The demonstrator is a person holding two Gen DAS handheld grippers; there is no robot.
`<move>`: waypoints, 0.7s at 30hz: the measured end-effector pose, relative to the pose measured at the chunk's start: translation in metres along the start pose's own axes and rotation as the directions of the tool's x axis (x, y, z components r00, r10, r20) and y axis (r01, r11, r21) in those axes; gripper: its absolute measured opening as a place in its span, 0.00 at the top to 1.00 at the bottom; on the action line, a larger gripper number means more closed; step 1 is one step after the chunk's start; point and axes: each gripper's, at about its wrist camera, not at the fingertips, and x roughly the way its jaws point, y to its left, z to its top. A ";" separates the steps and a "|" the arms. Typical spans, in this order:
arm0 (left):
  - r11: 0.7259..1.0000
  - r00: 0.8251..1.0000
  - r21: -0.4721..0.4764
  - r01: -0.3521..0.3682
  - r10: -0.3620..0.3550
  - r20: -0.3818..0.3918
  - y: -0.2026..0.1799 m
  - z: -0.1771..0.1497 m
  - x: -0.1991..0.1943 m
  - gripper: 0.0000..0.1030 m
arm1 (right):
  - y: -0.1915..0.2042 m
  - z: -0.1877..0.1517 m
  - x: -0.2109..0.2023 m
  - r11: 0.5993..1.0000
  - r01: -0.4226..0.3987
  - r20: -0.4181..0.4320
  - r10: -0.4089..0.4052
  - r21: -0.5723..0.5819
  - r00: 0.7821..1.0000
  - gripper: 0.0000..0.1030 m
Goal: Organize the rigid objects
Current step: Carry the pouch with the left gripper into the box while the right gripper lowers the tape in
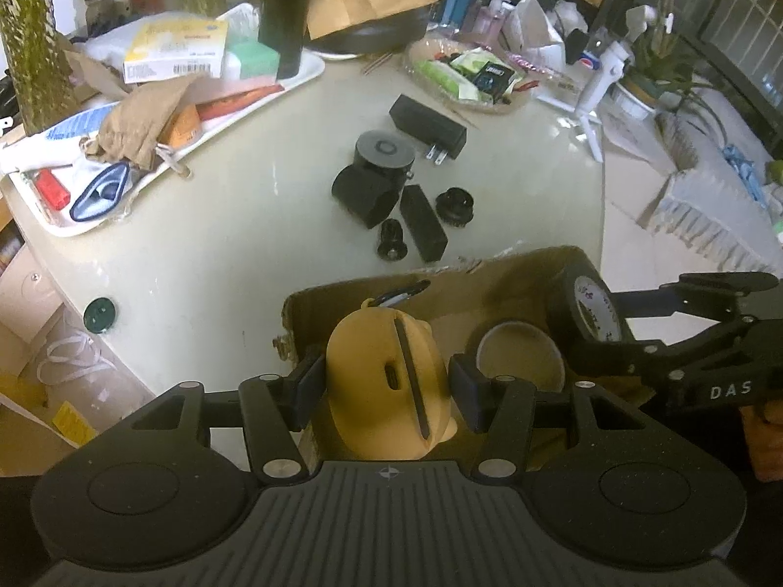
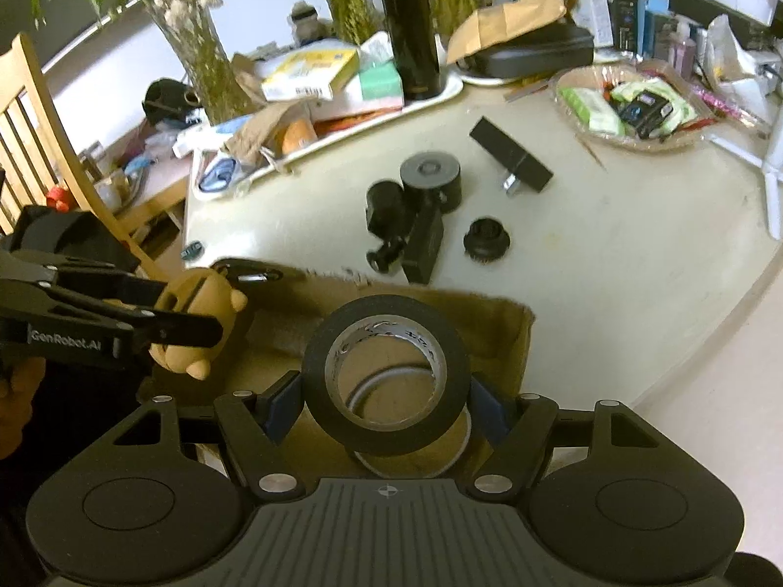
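— Over the cardboard box [image 1: 514, 274], what did you have?

— My left gripper [image 1: 386, 386] was clamped on a smooth tan bear-shaped toy [image 1: 386, 381], rounded, with a dark slot down its back. My right gripper [image 2: 386, 403] squeezed a matte black tape roll [image 2: 386, 376] by its outer rim, held upright above the box opening.

— Anything inside the box?

— A pale ring-shaped roll [image 1: 519, 357] lay flat on the floor of it, right under the tape.

— And the table?

— On the glossy cream tabletop [image 1: 235, 225] beyond the box sat a cluster of black pieces: a squat cylinder [image 1: 384, 149], a rectangular plug adapter [image 1: 428, 127] with metal prongs, a long block [image 1: 423, 222] and a small ribbed knob [image 1: 455, 205], all near one another.
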 end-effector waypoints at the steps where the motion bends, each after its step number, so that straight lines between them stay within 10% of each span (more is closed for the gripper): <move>1: 1.000 1.000 0.000 -0.002 0.002 -0.002 0.000 0.000 0.001 0.48 | -0.001 -0.001 0.003 1.000 0.001 -0.009 -0.001 0.003 1.000 0.28; 16: 1.000 1.000 0.020 -0.019 0.019 -0.018 -0.002 0.000 0.006 0.47 | -0.003 0.000 0.007 1.000 -0.005 -0.017 0.005 0.005 1.000 0.27; 21: 1.000 1.000 0.024 -0.016 0.016 0.015 -0.004 0.003 0.000 0.45 | -0.002 0.003 -0.002 1.000 -0.011 0.035 0.011 0.001 0.999 0.05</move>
